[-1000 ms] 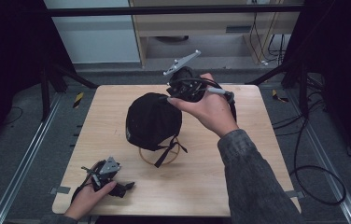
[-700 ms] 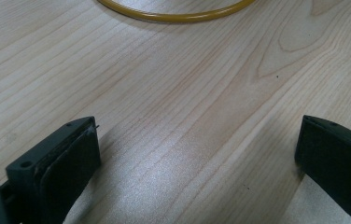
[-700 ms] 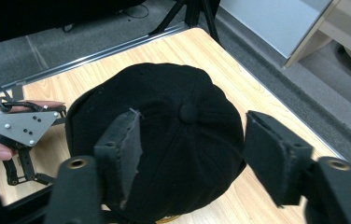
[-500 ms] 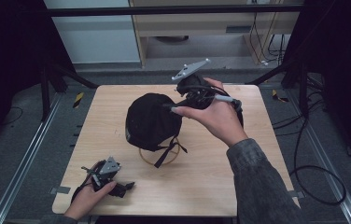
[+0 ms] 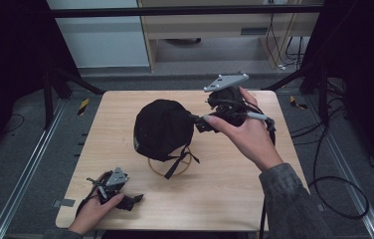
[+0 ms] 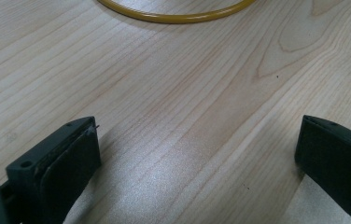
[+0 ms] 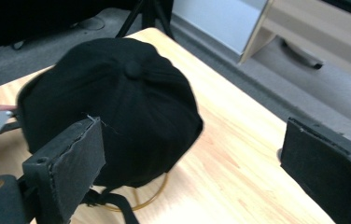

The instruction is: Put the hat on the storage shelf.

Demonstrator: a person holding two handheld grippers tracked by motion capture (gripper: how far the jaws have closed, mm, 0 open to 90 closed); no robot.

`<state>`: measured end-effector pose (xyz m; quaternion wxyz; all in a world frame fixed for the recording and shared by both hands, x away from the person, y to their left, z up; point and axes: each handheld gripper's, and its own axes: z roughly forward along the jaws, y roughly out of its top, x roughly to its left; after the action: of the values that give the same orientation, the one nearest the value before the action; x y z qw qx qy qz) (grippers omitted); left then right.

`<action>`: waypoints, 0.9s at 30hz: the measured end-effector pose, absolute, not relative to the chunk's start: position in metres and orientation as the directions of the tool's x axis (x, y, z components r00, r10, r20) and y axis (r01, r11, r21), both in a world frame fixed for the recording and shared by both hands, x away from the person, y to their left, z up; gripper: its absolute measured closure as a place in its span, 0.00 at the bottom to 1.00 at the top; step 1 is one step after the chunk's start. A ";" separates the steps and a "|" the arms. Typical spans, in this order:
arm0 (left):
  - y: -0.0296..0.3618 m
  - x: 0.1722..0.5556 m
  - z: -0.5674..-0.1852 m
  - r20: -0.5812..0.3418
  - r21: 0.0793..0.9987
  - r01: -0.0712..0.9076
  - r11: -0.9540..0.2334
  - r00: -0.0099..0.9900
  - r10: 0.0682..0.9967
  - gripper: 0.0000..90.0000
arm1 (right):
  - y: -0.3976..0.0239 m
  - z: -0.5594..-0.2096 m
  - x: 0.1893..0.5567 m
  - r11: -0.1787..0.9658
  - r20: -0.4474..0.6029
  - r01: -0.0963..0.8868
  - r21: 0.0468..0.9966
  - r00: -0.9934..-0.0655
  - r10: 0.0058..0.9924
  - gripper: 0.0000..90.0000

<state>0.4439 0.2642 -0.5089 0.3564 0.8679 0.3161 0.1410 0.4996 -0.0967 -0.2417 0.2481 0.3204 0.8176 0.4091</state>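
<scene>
Right gripper, jaws just opened with nothing between, hovers beside the black cap mid-table, probably released; next, withdraw. Left gripper rests near the table's front-left corner, jaws apart.

Matt black cloth cap, pale wood table (smooth, faint sheen)

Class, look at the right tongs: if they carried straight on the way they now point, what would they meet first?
Probably the black fabric cap on its yellow ring stand. The right tongs, jaws apart with nothing between them, having just opened, point at its side; the gap between is hard to judge.
</scene>
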 end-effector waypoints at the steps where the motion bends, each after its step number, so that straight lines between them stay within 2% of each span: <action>1: 0.264 0.444 -0.509 0.020 0.708 0.448 -0.546 0.760 0.649 0.00 | -0.101 -0.243 0.498 0.449 -0.136 0.315 0.836 -0.673 0.727 0.08; 11: 0.264 0.444 -0.509 0.019 0.709 0.448 -0.544 0.759 0.650 0.00 | -0.140 -0.259 0.486 0.424 -0.131 0.332 0.843 -0.638 0.759 0.08; 27: 0.264 0.444 -0.509 0.020 0.707 0.448 -0.547 0.761 0.649 0.00 | -0.171 -0.289 0.461 0.420 -0.146 0.357 0.835 -0.592 0.793 0.12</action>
<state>0.4438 0.2644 -0.5089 0.3558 0.8682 0.3158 0.1409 0.4613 -0.1708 -0.2887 0.2725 0.3605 0.7973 0.4002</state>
